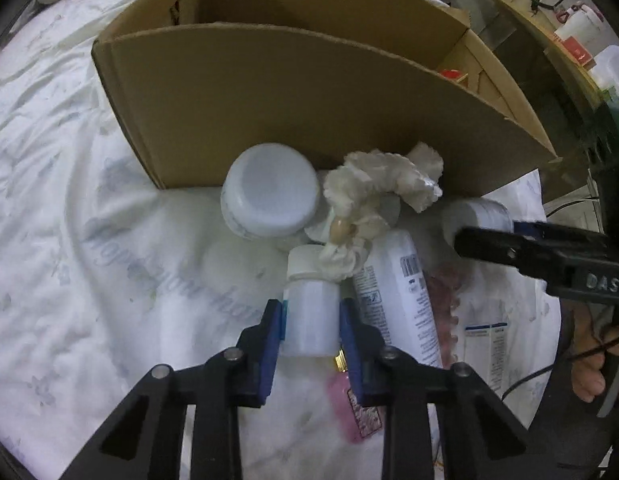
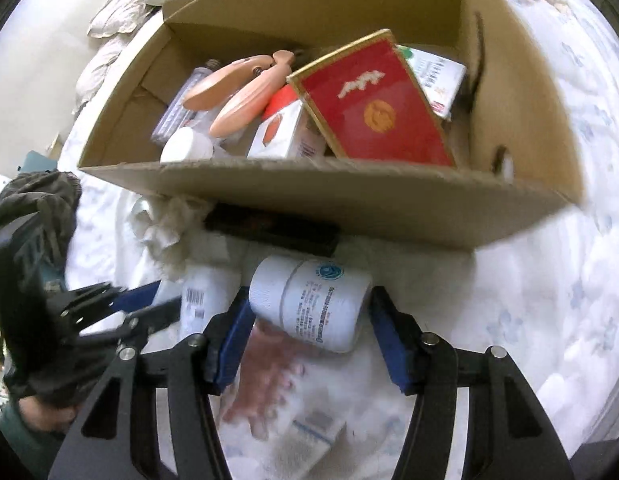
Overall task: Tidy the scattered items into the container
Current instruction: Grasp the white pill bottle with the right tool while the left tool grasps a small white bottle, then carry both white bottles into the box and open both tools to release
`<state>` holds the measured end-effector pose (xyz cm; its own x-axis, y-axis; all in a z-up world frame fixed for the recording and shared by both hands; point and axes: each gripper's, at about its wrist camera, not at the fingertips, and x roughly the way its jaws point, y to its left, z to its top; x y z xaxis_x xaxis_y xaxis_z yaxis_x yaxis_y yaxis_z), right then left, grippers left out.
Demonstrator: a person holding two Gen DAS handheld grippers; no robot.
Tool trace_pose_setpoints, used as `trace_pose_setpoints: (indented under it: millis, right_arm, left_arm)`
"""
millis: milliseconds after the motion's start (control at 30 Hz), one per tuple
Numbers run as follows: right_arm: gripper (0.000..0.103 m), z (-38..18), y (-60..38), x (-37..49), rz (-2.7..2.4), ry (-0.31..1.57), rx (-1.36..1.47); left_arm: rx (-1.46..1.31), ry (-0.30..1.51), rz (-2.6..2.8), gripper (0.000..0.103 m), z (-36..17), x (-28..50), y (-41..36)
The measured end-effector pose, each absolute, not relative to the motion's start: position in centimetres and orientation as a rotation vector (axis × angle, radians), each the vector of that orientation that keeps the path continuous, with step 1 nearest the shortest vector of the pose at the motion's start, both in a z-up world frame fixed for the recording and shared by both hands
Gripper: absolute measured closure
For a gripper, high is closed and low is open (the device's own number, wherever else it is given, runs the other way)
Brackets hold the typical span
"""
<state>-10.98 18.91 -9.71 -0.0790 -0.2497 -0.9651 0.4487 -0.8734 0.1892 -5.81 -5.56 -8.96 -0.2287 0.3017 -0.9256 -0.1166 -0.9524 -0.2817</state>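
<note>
My left gripper [image 1: 311, 305] is shut on a small white capped bottle [image 1: 309, 320] that stands on the white bedsheet, a blue pad against each side. In the right wrist view my right gripper [image 2: 311, 294] points down at a larger white printed bottle [image 2: 313, 304] lying on its side; its pads touch the cap end and the base end. The open cardboard box [image 1: 269, 100] stands just beyond both bottles. The box [image 2: 349, 200] holds a red carton [image 2: 373, 108], peach-coloured handles [image 2: 245, 92] and small packets.
Beside the box wall lie a white lidded jar [image 1: 269, 192], a crumpled white cloth [image 1: 381, 184], a long printed white tube [image 1: 401, 292], pink items [image 1: 349, 408] and a flat black object [image 2: 269, 228]. A shelf with bottles [image 1: 581, 32] stands at the right. A person's hand [image 1: 589, 364] shows there.
</note>
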Motion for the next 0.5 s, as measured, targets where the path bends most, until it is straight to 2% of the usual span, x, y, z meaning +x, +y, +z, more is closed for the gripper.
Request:
trace_pose_setpoints:
  millis: [233, 500]
  right_arm:
    - [0.041, -6.4, 19.8, -10.1, -1.961, 0.115, 1.68]
    - [0.041, -0.3, 18.8, -12.5, -2.005, 0.013, 1.47]
  left_arm:
    - [-1.74, -0.22, 2.331, 0.074, -7.2, -4.3, -7.0]
    - [-1.575, -0.193, 2.548, 0.074, 0.1, -2.2, -9.5]
